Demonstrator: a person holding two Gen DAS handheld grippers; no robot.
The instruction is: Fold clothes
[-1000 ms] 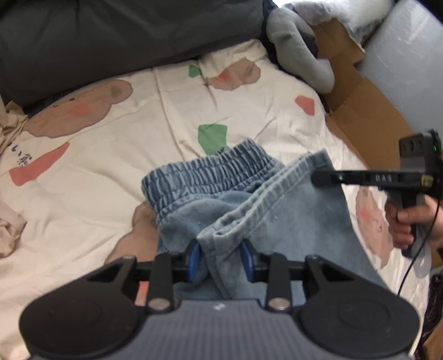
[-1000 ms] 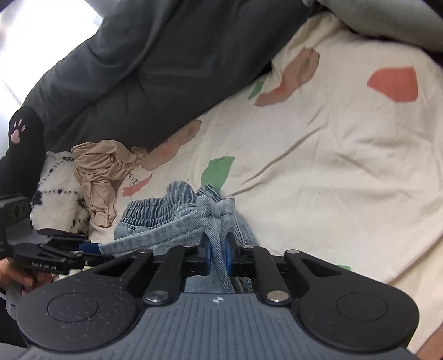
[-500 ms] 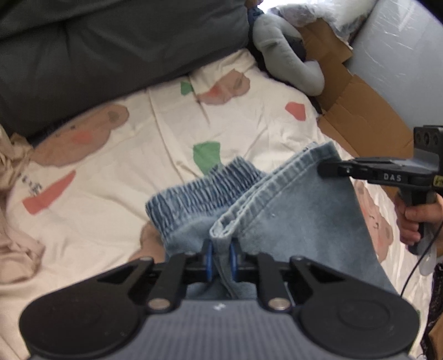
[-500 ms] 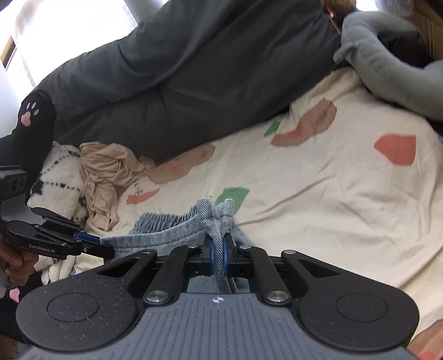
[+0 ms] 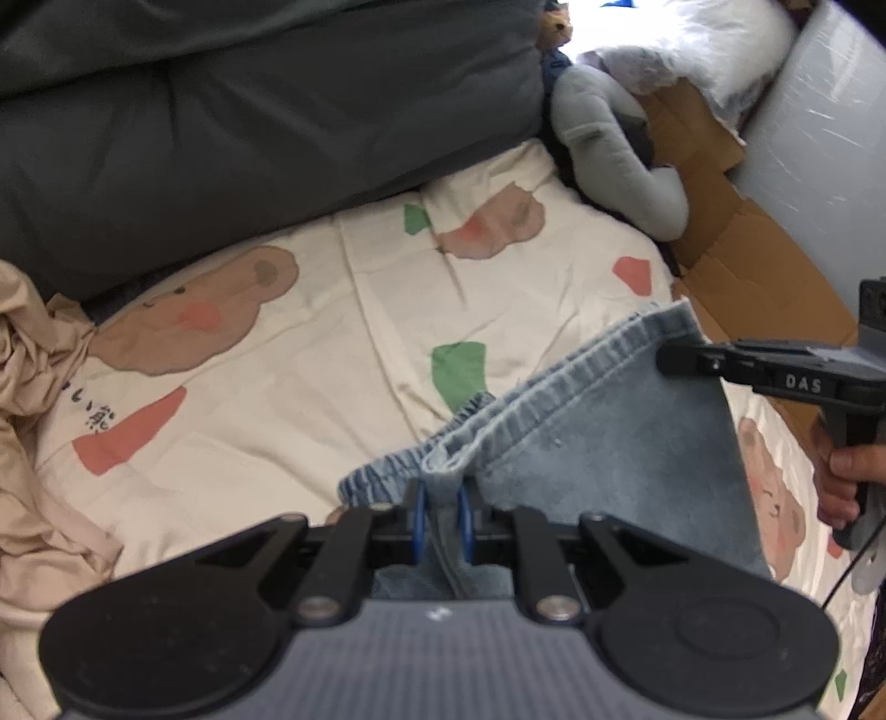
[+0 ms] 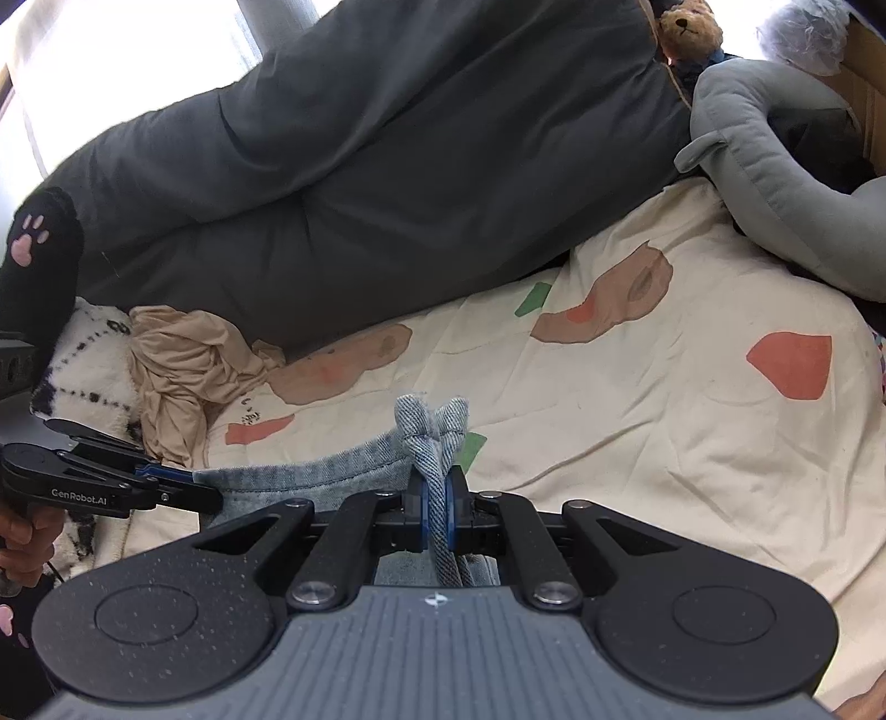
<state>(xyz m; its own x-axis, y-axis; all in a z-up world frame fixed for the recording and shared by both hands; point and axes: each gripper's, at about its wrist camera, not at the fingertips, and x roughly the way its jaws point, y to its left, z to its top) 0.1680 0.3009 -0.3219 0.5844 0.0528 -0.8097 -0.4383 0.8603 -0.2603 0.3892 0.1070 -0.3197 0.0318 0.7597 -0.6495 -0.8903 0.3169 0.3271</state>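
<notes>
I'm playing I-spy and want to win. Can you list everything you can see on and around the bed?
Denim garment: one, light blue, held up over the sheet between both claws.
Bed sheet: one, cream with bear, carrot and green prints, under everything.
Duvet: one, dark grey, heaped along the far side.
Beige garment: one, crumpled, at the sheet's left edge.
Grey plush: one, far right corner.
Teddy bear: one, brown, behind the duvet.
Fluffy blanket: one, white with black marks, far left.
Cardboard: brown, right of the bed.
Left claw: black with blue pads, shut on the denim hem.
Right claw: same, shut on the bunched denim.
Hand: one, gripping the right claw's handle.
</notes>
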